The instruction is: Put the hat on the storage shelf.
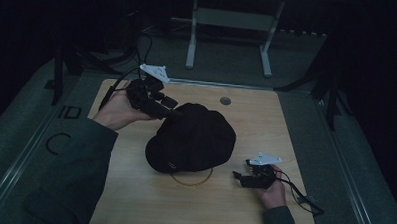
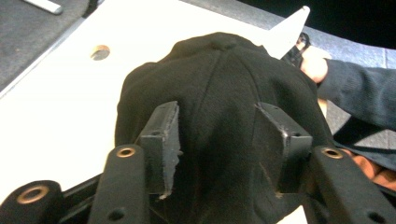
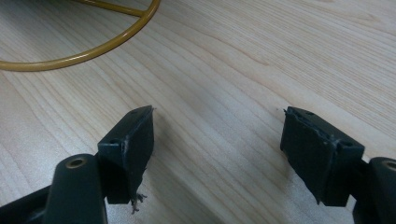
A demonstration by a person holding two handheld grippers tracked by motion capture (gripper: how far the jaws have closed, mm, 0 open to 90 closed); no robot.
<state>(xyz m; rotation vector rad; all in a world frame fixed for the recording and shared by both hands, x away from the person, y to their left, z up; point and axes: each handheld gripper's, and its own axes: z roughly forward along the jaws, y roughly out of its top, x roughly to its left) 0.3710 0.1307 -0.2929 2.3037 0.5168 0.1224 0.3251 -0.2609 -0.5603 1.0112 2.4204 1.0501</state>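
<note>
A black cap (image 1: 193, 139) lies crown up in the middle of the wooden table (image 1: 271, 124), over a thin yellow ring (image 1: 191, 182) that peeks out at its near edge. My left gripper (image 1: 166, 107) sits at the cap's far left side. In the left gripper view the cap (image 2: 219, 88) lies between and beyond the spread jaws of my left gripper (image 2: 217, 128), and the pads do not press on it. My right gripper (image 1: 240, 176) rests near the table's front right, open over bare wood (image 3: 217, 126), with the yellow ring (image 3: 93, 51) ahead of it to the left.
A round grommet hole (image 1: 225, 100) sits in the table behind the cap. A white-legged frame (image 1: 191, 41) stands on the floor past the far edge. Dark stands flank the table on both sides.
</note>
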